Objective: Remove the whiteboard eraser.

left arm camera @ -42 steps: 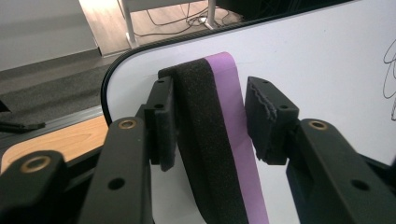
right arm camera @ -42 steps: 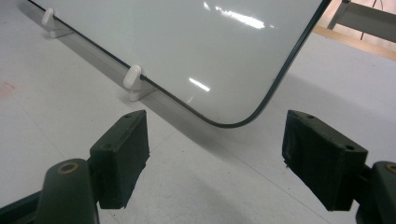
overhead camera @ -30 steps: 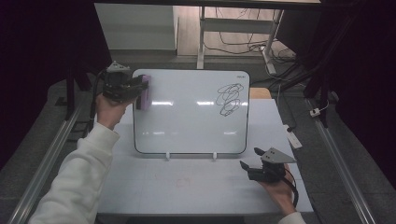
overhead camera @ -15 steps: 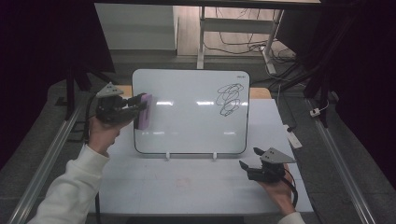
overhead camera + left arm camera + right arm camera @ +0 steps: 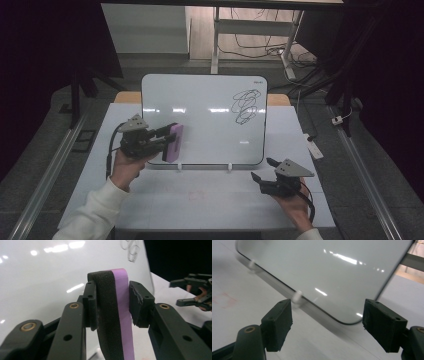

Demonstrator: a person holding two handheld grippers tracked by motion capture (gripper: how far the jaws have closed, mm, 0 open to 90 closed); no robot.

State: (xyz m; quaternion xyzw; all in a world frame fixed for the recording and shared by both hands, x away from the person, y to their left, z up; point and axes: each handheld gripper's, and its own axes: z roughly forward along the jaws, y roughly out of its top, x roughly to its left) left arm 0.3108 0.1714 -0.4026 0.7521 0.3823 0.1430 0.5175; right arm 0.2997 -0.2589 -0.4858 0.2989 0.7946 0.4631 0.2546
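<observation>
A white long sleeve (image 5: 95, 212) is worn on the left arm. Each claw is built of black plastic: the left claw (image 5: 167, 140) and the right claw (image 5: 263, 170) are each topped by a grey three-cornered plate. Brass-coloured pivot pins and small screw holes are seen in the black jaws. A black cable (image 5: 111, 150) is trailed from the left claw.

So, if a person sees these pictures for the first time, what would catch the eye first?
Probably the purple eraser with its black foam side, clamped in the left gripper at the lower left part of the whiteboard. Next comes the black scribble at the board's upper right. The right gripper waits with open fingers on the table, near the board's lower right corner.
</observation>
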